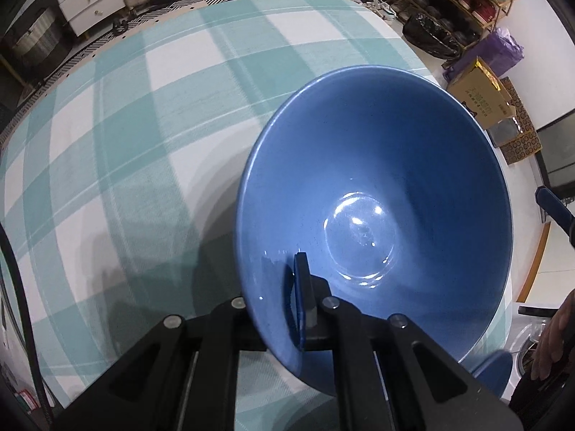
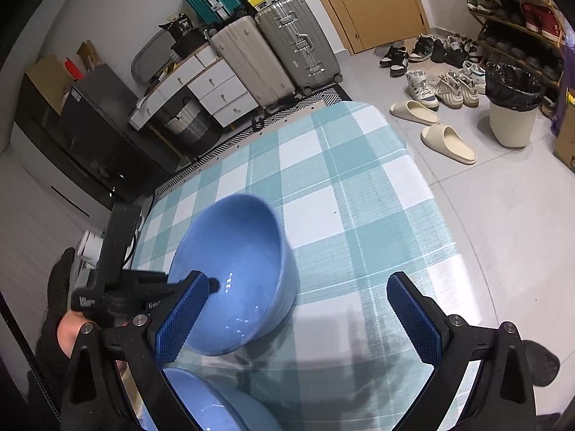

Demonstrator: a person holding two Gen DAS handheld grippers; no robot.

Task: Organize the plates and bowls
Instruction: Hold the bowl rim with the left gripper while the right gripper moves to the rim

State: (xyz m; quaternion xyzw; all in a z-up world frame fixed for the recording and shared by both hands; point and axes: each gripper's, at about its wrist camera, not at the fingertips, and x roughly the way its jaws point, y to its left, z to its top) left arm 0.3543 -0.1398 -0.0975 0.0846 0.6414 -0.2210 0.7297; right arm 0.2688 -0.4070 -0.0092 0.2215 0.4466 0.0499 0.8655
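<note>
1. Your left gripper (image 1: pixel 287 309) is clamping the bowl (image 1: pixel 373 208) by its rim, carrying it tilted above the table (image 1: pixel 143 143).
2. Your right gripper (image 2: pixel 298 312) is hanging released, holding nothing.
3. A second bowl (image 2: pixel 201 402), probably the stack, is lying below; you are heading into nesting, which needs levelling first.

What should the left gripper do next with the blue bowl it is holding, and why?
Probably carry the blue bowl toward the second blue bowl at the near table edge and lower it in to stack. The left gripper is shut on its rim, holding it tilted above the checked tablecloth; the right gripper is open and empty.
</note>
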